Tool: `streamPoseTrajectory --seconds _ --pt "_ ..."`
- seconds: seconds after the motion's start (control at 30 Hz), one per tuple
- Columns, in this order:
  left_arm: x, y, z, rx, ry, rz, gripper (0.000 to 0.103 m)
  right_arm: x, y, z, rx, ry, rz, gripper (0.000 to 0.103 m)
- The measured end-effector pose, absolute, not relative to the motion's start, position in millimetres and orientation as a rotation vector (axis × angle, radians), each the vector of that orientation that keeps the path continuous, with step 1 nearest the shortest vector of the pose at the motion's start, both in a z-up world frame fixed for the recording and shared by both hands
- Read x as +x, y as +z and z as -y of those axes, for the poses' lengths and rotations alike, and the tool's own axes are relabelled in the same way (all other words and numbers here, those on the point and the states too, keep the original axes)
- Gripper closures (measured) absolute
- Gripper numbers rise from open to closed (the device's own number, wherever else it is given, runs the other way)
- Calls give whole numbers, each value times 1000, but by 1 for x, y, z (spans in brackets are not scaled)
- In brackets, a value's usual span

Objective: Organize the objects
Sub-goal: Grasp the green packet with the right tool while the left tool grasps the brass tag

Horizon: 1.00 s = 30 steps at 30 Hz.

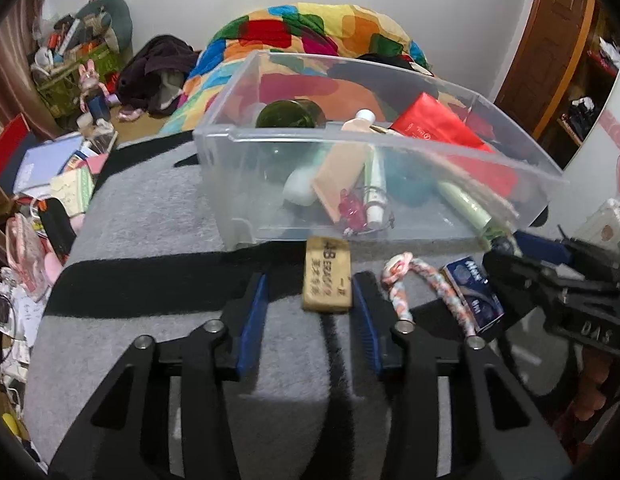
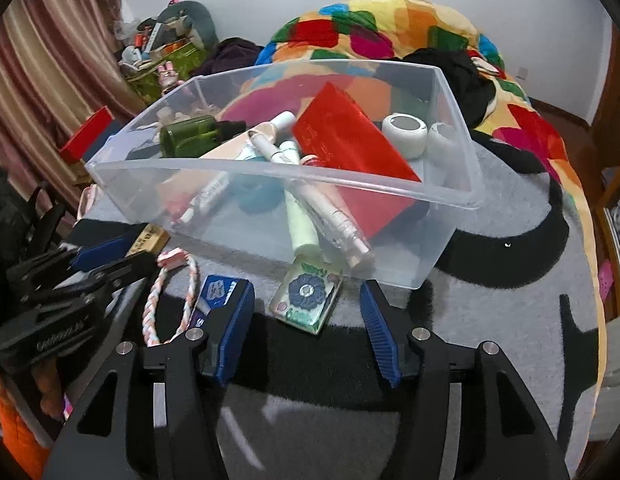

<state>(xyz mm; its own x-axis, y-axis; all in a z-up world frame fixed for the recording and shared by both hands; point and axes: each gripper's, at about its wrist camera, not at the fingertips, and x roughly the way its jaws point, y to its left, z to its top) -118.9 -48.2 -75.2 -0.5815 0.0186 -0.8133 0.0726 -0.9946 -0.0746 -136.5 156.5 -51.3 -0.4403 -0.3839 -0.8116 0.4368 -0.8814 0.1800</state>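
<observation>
**A:** While both tongs sit low over the grey-and-black blanket [image 1: 150,216], where's the eraser?

**B:** Tan eraser [image 1: 327,276] lies flat on the blanket, just in front of the clear bin [image 1: 270,184], far end touching or nearly touching its front wall. Long axis runs straight away from the left camera, toward the bin. Printed side up.

**A:** Left gripper?

**B:** Left gripper [image 1: 310,300] is open, about twice the eraser's width. Eraser's near end sits between the blue pads [image 1: 252,320]. Right pad looks to be touching its edge; left pad is apart. Nothing clamped.

**A:** Right one?

**B:** Right gripper [image 2: 308,316] is wide open, holding nothing. Small clear tile with a blue flower [image 2: 306,296] lies between its fingers, long axis tilted up and right toward the bin, far corner at the bin's base. Left pad rests on or just over a blue box [image 2: 216,296]; can't tell contact.

**A:** Between them?

**B:** Braided pink-and-white cord loop [image 2: 166,296], lying flat on the blanket between the eraser and the blue box.

**A:** Bin contents?

**B:** Red packet [image 2: 350,140], green bottle [image 2: 190,136] on its side, several tubes, white round case [image 2: 404,134].
</observation>
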Motion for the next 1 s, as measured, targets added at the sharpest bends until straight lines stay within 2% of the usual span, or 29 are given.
streamPoseTrajectory --seconds 0.07,0.13,0.17,0.43,0.53,1.0 --pt "-115 -75 49 1411 -2771 -140 66 -135 -51 -155 1277 -2332 -99 54" --pt "-113 -74 50 1411 -2775 -134 67 -133 -50 -154 1262 -2339 -121 70" --pt "-114 -73 50 1416 -2777 -132 67 -132 -50 -153 1259 -2335 -130 72" --pt "-130 -72 50 1472 -2770 -174 67 -124 -46 -154 1211 -2333 -152 81" --pt "-130 -71 48 1468 -2782 -161 76 -119 -44 -157 1193 -2324 -140 81" --pt "-100 -35 39 1285 -2888 -101 79 -91 3 -176 1013 -2344 -93 81"
